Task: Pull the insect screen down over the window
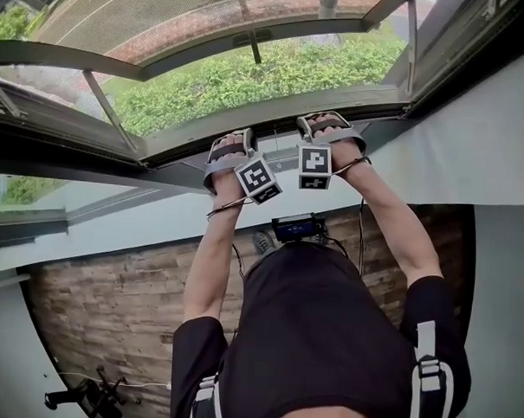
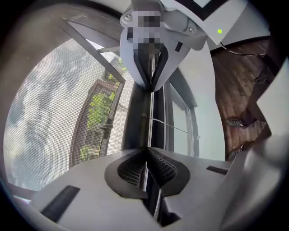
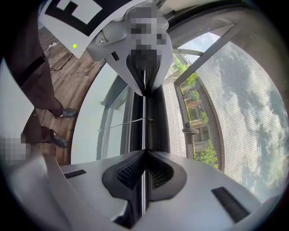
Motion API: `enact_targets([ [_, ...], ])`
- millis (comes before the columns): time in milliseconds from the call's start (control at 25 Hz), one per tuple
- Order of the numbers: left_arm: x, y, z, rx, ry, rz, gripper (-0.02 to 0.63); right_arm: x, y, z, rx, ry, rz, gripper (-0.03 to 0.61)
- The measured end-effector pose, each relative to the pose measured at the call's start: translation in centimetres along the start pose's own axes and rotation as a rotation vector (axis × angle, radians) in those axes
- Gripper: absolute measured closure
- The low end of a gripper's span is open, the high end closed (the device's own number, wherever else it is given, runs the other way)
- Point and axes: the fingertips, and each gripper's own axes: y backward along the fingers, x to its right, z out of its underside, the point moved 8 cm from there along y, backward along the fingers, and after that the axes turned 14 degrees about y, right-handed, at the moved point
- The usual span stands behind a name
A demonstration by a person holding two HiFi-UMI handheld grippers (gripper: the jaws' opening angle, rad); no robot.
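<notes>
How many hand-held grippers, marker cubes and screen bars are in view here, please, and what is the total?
Hand-held grippers: 2, the left hand-held gripper and the right hand-held gripper, each shut on the screen bar
Marker cubes: 2, the left cube and the right cube
Screen bars: 1
Total: 5

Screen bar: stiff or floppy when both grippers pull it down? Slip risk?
The screen bar looks like rigid dark metal, so it probably moves as one piece. The left gripper and right gripper clamp only a thin edge, so slipping seems possible. The fine mesh looks floppy and likely light.
</notes>
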Motion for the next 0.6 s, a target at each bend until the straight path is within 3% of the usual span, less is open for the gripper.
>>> enact_targets([
  [120,0.4,-0.6,0.4,-0.016,-0.006,-0.002,0.592,-0.4,-0.6,-0.2,-0.004,-0.004,-0.003,0.558],
  [280,2.3,-2.7,1.3,-0.042,0.03,0.061,0.598,-2.6,-3.1,-0.7,-0.01,-0.014,-0.059,0.557],
  [600,2.6,-2.4,1.6,-0.023,0.055,0.05,0.597,-2.9,-3.0,-0.8,-0.01,-0.017,-0.041,0.56],
])
